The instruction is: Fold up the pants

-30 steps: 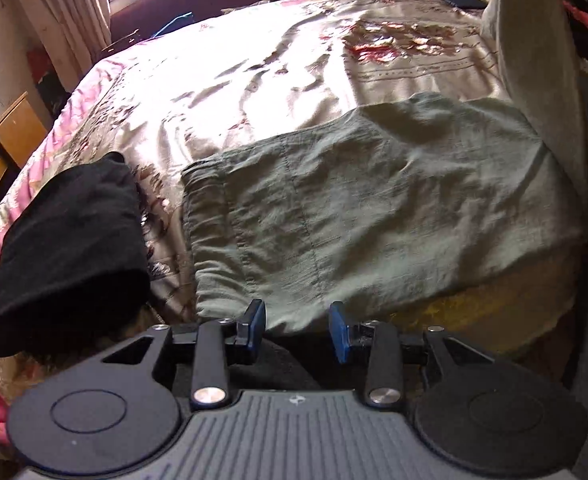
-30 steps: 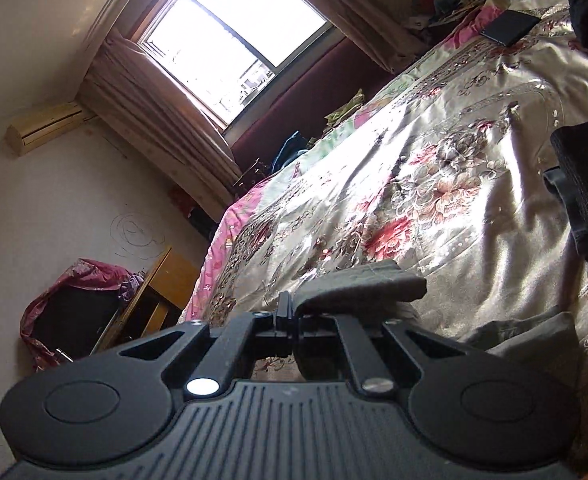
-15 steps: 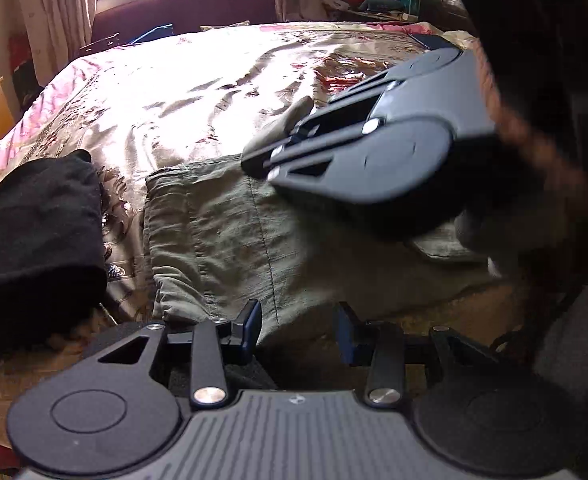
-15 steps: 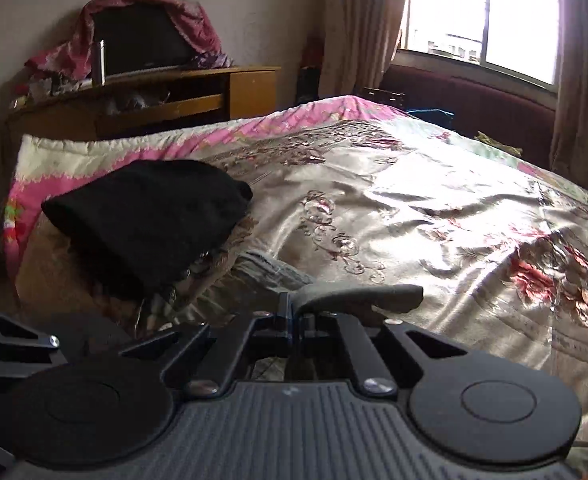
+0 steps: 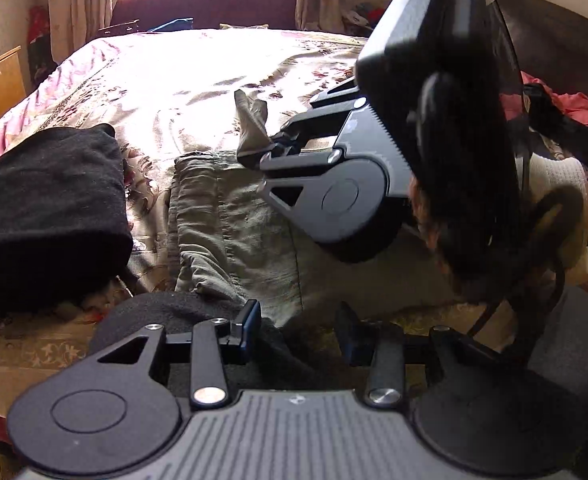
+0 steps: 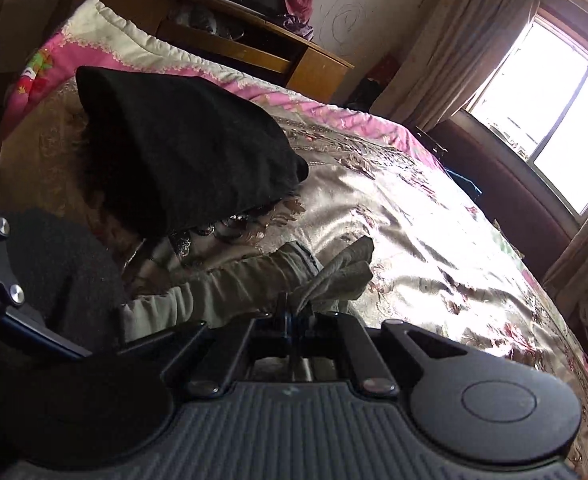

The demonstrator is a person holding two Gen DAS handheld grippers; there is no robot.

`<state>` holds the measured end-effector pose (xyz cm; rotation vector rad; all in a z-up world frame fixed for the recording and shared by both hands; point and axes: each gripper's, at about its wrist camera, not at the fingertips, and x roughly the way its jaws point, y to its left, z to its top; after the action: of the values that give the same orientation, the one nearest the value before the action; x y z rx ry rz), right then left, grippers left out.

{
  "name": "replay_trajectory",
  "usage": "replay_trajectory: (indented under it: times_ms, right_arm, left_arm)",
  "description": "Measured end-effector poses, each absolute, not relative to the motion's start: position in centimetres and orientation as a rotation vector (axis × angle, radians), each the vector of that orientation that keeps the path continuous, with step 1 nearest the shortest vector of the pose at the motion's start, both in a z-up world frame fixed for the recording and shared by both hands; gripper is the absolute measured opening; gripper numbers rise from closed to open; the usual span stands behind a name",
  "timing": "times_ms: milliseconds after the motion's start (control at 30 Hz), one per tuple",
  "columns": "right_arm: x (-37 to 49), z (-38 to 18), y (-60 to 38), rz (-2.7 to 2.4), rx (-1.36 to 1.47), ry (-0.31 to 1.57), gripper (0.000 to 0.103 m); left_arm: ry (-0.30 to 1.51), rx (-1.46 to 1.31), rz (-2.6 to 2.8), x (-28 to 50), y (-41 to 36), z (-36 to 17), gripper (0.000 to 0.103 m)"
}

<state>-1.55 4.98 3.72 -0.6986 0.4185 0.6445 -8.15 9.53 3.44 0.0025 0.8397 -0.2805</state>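
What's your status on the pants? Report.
Right gripper shut on pants edge, fold carried over. Left gripper open, empty, at near edge. Black garment lies beside pants, not blocking.

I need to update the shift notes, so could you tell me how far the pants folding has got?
Done: the green pants lie partly folded on the bed. In hand: the right gripper is clamped on a fabric end, over the pile; the left gripper is empty. Left: laying it down and releasing.
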Motion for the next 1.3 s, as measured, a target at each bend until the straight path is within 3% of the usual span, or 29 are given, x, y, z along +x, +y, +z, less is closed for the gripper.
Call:
replay_trajectory:
  times_ms: [200, 267, 300, 333, 533, 700, 967, 1067, 1133, 1200, 1300]
  right_arm:
    - [-3.7, 3.3, 5.5, 0.872, -0.874, 0.343, 0.006]
    - [-4.4, 2.0, 5.4, 0.930, -0.920, 0.385, 0.020]
    - [-4.6, 1.7, 5.1, 0.931, -0.908, 0.412, 0.033]
    - [-4.6, 1.8, 4.4, 0.918, -0.863, 0.436, 0.035]
    - [-3.2, 6.1, -4.0, 0.703, -0.578, 0.537, 0.038]
    - [-0.7, 5.3, -12.9, 0.418, -0.588, 0.616, 0.043]
    - [5.0, 2.6, -18.8, 0.479, -0.639, 0.686, 0.043]
    - [7.8, 1.6, -19.8, 0.588, -0.557, 0.825, 0.044]
    - [9.1, 0.9, -20.6, 0.596, -0.543, 0.895, 0.025]
    - [10.4, 1.2, -22.0, 0.580, -0.472, 0.943, 0.015]
    - [12.1, 2.0, -23.7, 0.429, -0.449, 0.964, 0.017]
  left_arm:
    - [0.855, -0.004, -0.292, -9.4, 10.9, 3.7, 0.053]
    - [0.845, 0.016, -0.298, -10.1, 11.0, 4.0, 0.053]
    - [0.840, 0.029, -0.294, -10.2, 11.0, 4.2, 0.053]
    - [0.835, 0.039, -0.288, -10.0, 10.9, 4.4, 0.054]
    - [0.766, 0.027, -0.362, -7.0, 9.3, 5.4, 0.054]
    - [0.738, 0.157, -0.448, -3.9, 5.6, 4.8, 0.054]
    - [0.747, 0.286, -0.408, 0.2, 3.6, 3.7, 0.055]
    - [0.799, 0.278, -0.310, 2.1, 5.0, 2.7, 0.055]
    - [0.825, 0.257, -0.264, 2.5, 5.9, 2.5, 0.055]
    - [0.870, 0.204, -0.220, 2.5, 7.2, 2.1, 0.055]
    - [0.932, 0.149, -0.183, 2.1, 8.0, 1.2, 0.055]
